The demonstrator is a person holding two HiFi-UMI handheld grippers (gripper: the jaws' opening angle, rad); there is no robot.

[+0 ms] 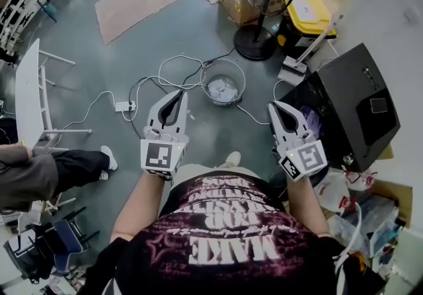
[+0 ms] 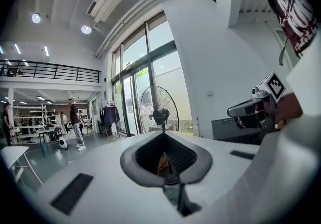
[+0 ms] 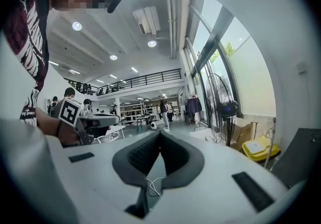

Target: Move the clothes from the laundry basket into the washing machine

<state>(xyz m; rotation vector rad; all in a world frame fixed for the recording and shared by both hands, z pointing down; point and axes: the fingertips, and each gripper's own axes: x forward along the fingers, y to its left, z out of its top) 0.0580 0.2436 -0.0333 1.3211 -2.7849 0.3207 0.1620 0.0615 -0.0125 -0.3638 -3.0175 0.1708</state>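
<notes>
Left claw (image 1: 180, 95) and right claw (image 1: 272, 107) are both closed and empty, held level on the near side of the laundry basket (image 1: 210, 79), probably ready to reach for the white cloth (image 1: 221, 90) inside; washing machine (image 1: 350, 105) stands right of the basket

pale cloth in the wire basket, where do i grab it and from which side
Take the pale cloth by its crumpled middle, coming straight down through the open top. The round wire basket walls it in on every side and it lies low on the bottom, so a sideways approach looks blocked.
</notes>
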